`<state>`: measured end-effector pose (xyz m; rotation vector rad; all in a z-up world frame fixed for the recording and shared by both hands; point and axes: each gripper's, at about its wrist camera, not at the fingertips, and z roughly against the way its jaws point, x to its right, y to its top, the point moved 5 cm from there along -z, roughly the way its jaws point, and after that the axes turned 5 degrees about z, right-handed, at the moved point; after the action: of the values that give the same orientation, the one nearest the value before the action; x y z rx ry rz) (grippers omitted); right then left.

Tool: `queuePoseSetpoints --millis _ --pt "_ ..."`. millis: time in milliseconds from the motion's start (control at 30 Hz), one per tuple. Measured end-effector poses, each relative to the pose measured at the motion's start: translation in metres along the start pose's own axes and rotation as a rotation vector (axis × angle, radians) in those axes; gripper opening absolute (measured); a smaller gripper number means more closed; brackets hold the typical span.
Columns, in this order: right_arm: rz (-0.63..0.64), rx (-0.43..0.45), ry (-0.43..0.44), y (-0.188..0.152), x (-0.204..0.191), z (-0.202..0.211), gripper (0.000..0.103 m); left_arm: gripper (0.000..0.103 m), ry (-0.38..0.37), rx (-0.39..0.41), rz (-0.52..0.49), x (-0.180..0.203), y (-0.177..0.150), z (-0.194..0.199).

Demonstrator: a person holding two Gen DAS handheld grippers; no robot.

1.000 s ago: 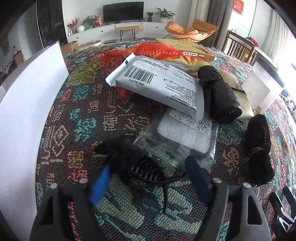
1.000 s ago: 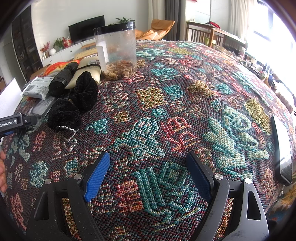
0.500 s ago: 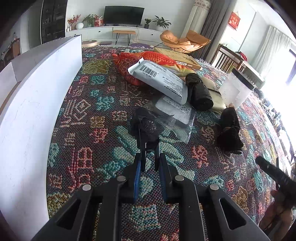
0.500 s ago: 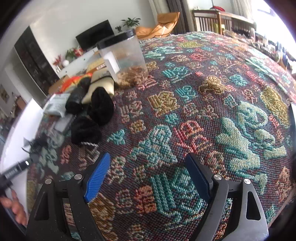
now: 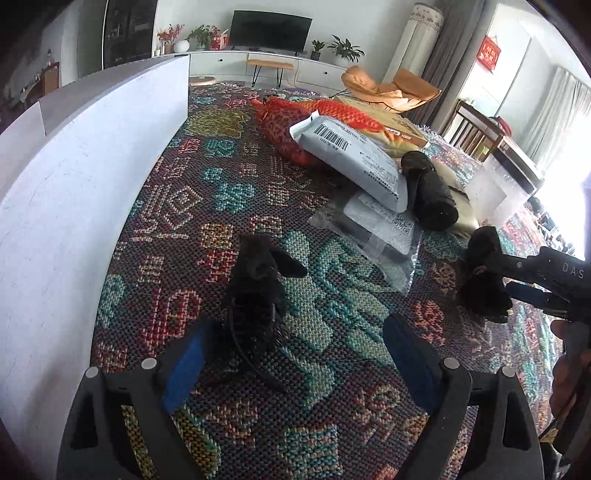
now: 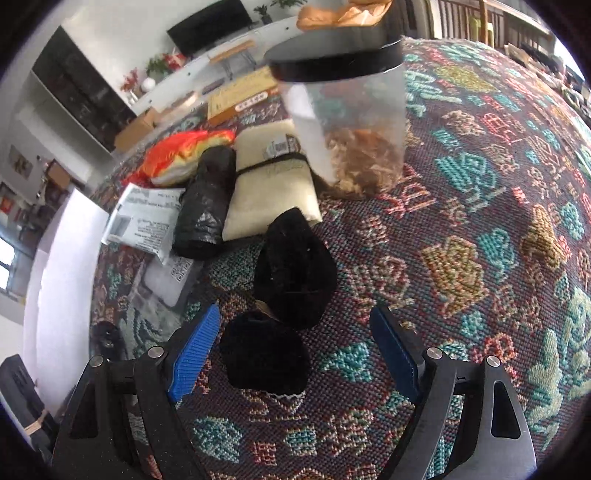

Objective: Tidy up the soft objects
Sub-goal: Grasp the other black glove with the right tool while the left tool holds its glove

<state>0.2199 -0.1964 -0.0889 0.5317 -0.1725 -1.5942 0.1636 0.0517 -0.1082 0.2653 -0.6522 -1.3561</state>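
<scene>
Fingers (image 5: 184,360) of our left gripper (image 5: 295,354) have just spread, freeing the black mesh pouch (image 5: 255,291) on the patterned cloth (image 5: 332,424) beside the white board (image 5: 74,192). Our right gripper (image 6: 295,347) gapes around the black plush pair (image 6: 280,306), open cloth rightward

"DAS" on right gripper (image 5: 546,288)

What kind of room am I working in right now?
Most likely a home living room: a flat TV on a low white cabinet, an orange lounge chair and potted plants stand beyond the patterned woven cloth.
</scene>
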Motion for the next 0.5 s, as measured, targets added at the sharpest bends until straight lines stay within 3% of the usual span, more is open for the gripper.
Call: queuePoseSetpoints --millis 67,100,133,167,200,233,300,367,500 --pt "0.021 -0.01 -0.027 -0.002 -0.002 -0.01 0.083 0.09 0.018 -0.001 0.019 -0.006 0.002 -0.005" --pt "0.016 0.01 -0.036 -0.003 0.0 -0.008 0.074 0.09 0.012 0.01 0.039 -0.009 0.005 -0.005" --pt "0.003 0.032 -0.021 -0.005 0.003 -0.004 0.056 0.083 0.0 0.014 0.057 -0.012 0.007 -0.005" --pt "-0.017 0.038 0.005 -0.008 0.006 0.0 0.03 0.073 0.0 0.017 0.06 -0.014 0.008 -0.005" --pt "-0.023 0.045 0.004 -0.01 0.008 0.006 0.03 0.041 0.011 0.013 0.045 -0.015 0.01 -0.005" --pt "-0.011 0.063 -0.005 -0.013 0.009 0.015 0.03 0.036 0.012 0.009 0.039 -0.016 0.012 -0.006" --pt "0.0 0.094 0.023 -0.018 0.009 0.033 0.03 0.036 -0.027 0.016 0.074 -0.019 0.012 0.0" --pt "-0.003 0.11 0.116 -0.023 0.005 0.053 0.03 0.036 -0.073 0.03 0.099 -0.018 0.01 0.012" --pt "0.073 0.109 0.265 -0.025 -0.037 0.092 0.03 0.036 -0.229 0.059 0.142 -0.008 0.014 0.062"
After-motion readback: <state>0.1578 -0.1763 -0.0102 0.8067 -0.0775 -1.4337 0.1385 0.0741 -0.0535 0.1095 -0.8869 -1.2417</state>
